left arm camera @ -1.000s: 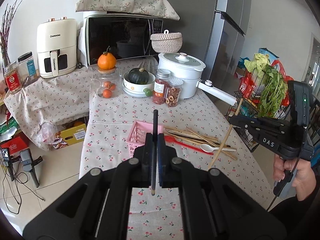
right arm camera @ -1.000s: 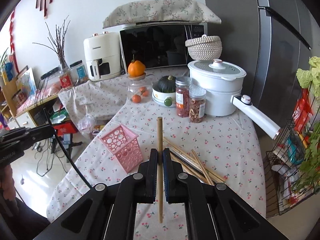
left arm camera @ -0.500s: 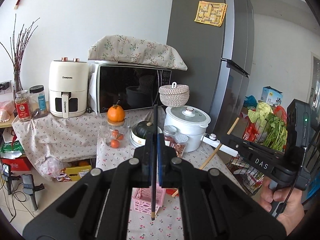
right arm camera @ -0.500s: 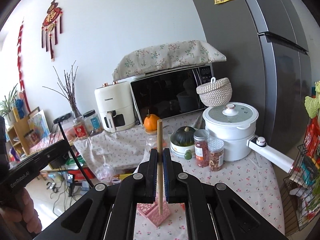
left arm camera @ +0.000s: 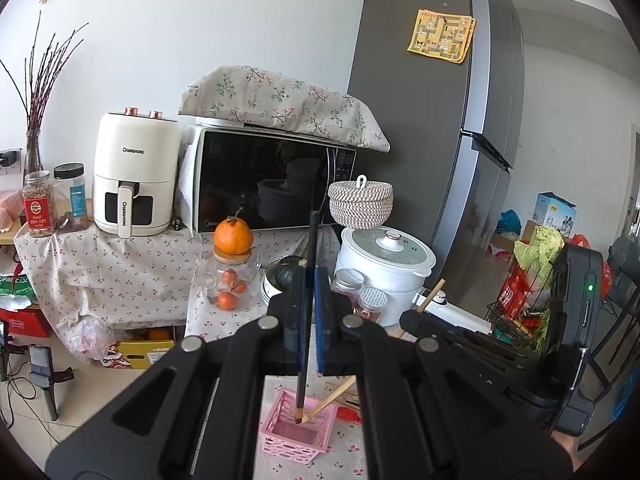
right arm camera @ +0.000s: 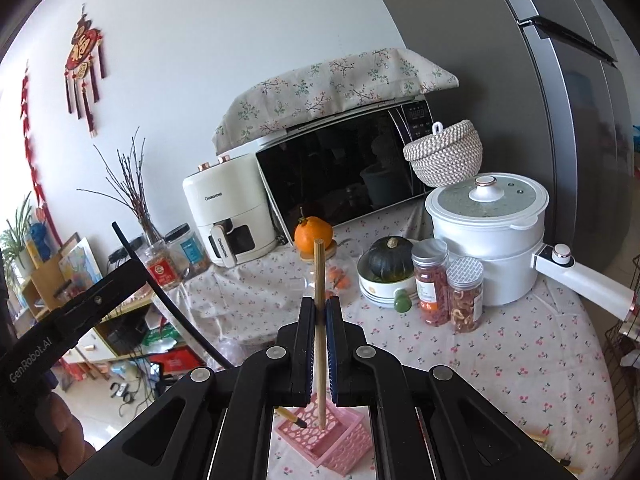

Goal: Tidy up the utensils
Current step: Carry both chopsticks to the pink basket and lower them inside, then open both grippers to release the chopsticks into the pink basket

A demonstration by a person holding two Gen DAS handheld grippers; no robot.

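Observation:
My left gripper (left arm camera: 309,280) is shut on a dark chopstick (left arm camera: 312,236) that stands nearly upright, its lower tip at the mouth of the pink perforated basket (left arm camera: 280,446). My right gripper (right arm camera: 320,308) is shut on a light wooden chopstick (right arm camera: 319,264), whose lower end dips into the same basket (right arm camera: 344,452). In the left wrist view the right gripper (left arm camera: 440,332) comes in from the right, and its chopstick slants down to meet the dark tip. In the right wrist view the left gripper (right arm camera: 80,312) comes in from the left with the dark chopstick (right arm camera: 176,312).
More chopsticks (left arm camera: 344,394) and a red spoon (left arm camera: 348,414) lie on the cherry-print tablecloth right of the basket. Behind stand spice jars (right arm camera: 464,296), a squash bowl (right arm camera: 376,292), a white pot (right arm camera: 488,240) with a long handle, a microwave and an air fryer. A wire rack of vegetables (left arm camera: 520,292) stands at the right.
Both grippers rose and tilted up, so the views swung from the table top to the wall. Both chopstick tips came together over the pink basket. Both grips stayed shut.

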